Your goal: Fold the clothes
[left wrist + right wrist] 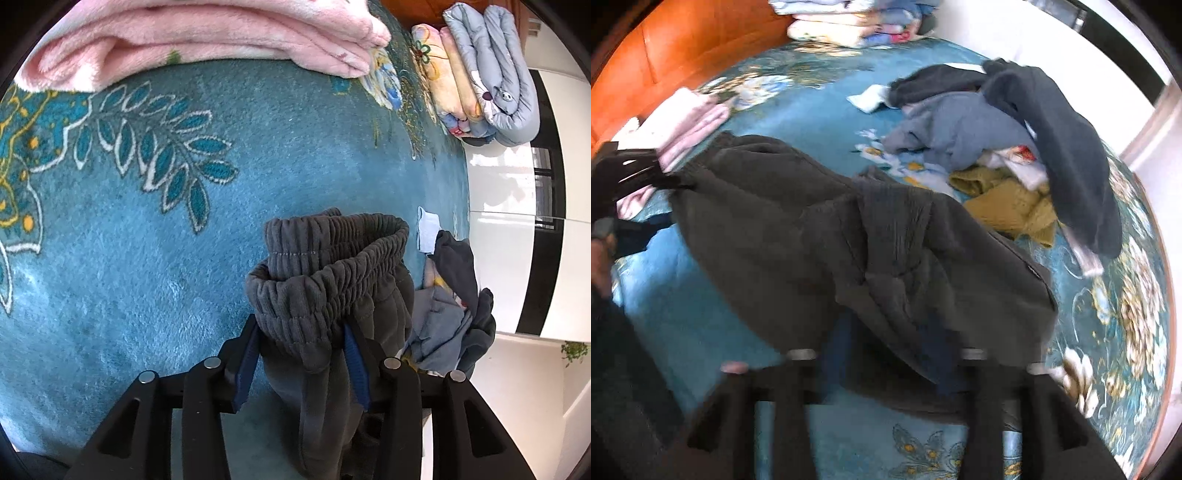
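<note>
Between the left gripper (301, 365) fingers sits the elastic waistband of the dark grey sweatpants (332, 266), clamped and lifted off the teal floral blanket (147, 258). The right gripper (886, 369) has the same pants draped over its fingers, too blurry to tell if it's pinching. Unfolded clothes pile (1015, 147) lies beyond.

Grey trousers (332, 295): legs run out past the lower edge of the left wrist view; in the right wrist view the cloth is motion-blurred and covers the right claw (886, 354), whose grip cannot be judged. Pink blanket (203, 33): cut by the top edge. Clothes pile (1015, 147): lower garments buried under a dark top one, their kinds indistinct; folded bedding stack (849, 22) cropped at top.
</note>
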Tool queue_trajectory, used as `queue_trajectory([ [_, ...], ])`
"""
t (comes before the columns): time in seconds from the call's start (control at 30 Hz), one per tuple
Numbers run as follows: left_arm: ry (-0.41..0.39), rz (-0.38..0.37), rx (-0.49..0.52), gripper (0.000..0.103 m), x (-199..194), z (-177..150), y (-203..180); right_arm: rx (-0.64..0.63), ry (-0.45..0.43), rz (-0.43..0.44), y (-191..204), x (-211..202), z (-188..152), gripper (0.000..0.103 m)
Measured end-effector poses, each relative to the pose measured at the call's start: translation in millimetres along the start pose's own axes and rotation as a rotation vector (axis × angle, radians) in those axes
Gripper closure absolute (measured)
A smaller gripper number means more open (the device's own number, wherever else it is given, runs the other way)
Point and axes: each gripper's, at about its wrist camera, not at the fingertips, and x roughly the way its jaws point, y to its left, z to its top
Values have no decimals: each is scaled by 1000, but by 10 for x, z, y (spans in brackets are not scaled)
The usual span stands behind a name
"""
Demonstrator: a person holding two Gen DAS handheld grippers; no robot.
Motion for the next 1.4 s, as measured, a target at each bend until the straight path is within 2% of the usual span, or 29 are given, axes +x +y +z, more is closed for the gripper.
queue_trajectory([
  [0.07,1,0,-2,54,7,6,4,-1,-28,34,-28,-105,-1,40],
  [0.17,3,1,-9,54,17,13,14,24,-110,37,-134,-268,57,40],
  [0.3,5,-3,-13,53,11,13,19,251,-130,69,-559,-220,135,40],
  [0.4,4,3,-14,52,18,14,18,376,-134,-14,-811,-87,147,40],
  [0.43,4,5,-14,52,21,15,17,377,-118,-22,-823,-17,158,40],
  [0.5,4,7,-15,52,24,17,20,337,-67,16,-709,112,167,40],
  [0.63,6,13,-21,52,37,17,28,140,11,99,-159,347,119,40],
  [0.77,8,17,-19,51,43,20,28,201,78,153,-126,611,43,40],
  [0.87,10,15,-27,51,51,28,40,181,71,163,-131,541,57,40],
  [0.97,10,16,-33,50,67,32,45,142,7,191,-143,320,73,40],
  [1.03,8,20,-34,50,74,31,42,108,-3,190,-106,277,63,40],
  [1.33,13,19,-30,49,59,36,51,10,77,116,175,568,24,38],
  [1.4,14,18,-33,49,55,35,57,3,78,101,171,584,30,40],
])
